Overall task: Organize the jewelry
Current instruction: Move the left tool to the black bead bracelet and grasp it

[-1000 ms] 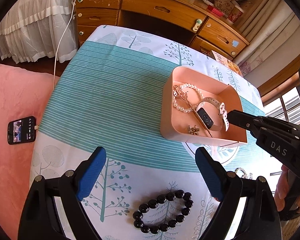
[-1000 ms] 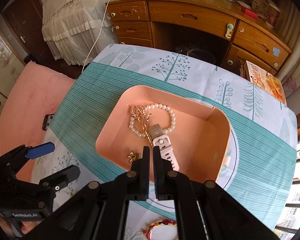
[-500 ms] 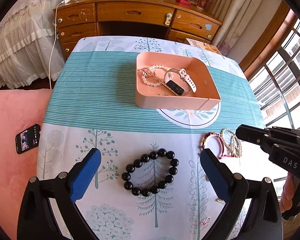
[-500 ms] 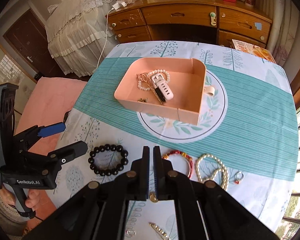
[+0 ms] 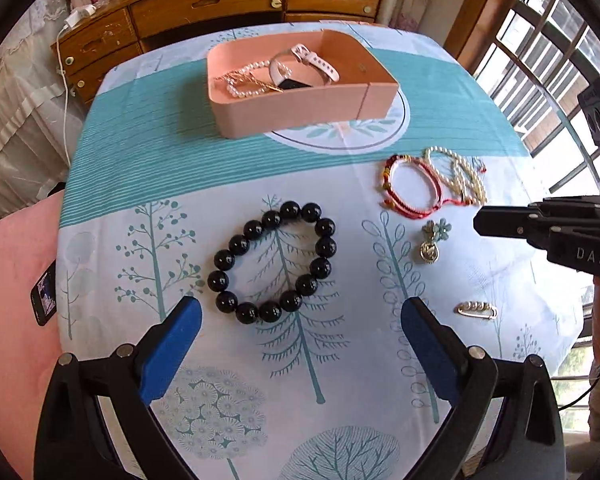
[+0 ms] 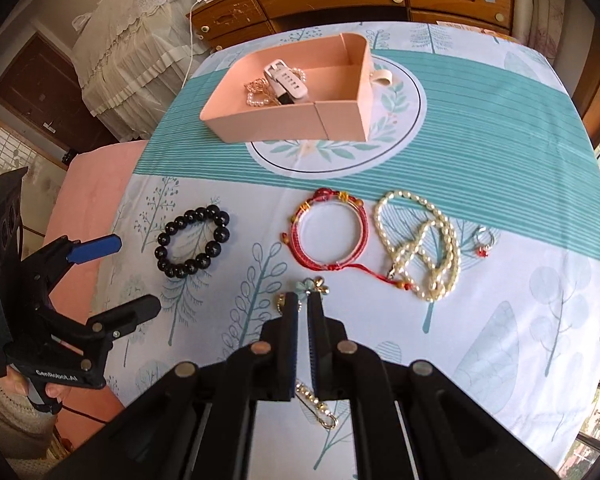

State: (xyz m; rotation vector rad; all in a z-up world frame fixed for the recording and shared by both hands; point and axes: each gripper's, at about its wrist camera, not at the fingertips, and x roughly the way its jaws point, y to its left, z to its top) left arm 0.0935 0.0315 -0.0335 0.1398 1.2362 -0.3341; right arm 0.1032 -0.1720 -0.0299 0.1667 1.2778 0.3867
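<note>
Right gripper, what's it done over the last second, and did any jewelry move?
The right gripper pulled back from over the pink tray to above the flower brooch, shut and empty. The left gripper drew back too, open behind the black bead bracelet. No jewelry moved.

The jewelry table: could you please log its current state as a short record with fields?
tray: pink box holding a white watch and pearl strand
loose on cloth: black bead bracelet, red cord bracelet, pearl necklace, flower charm, gold pin, small ring
left claw: open, empty, just short of the black bead bracelet
right claw: shut, empty, tips near the flower charm
</note>
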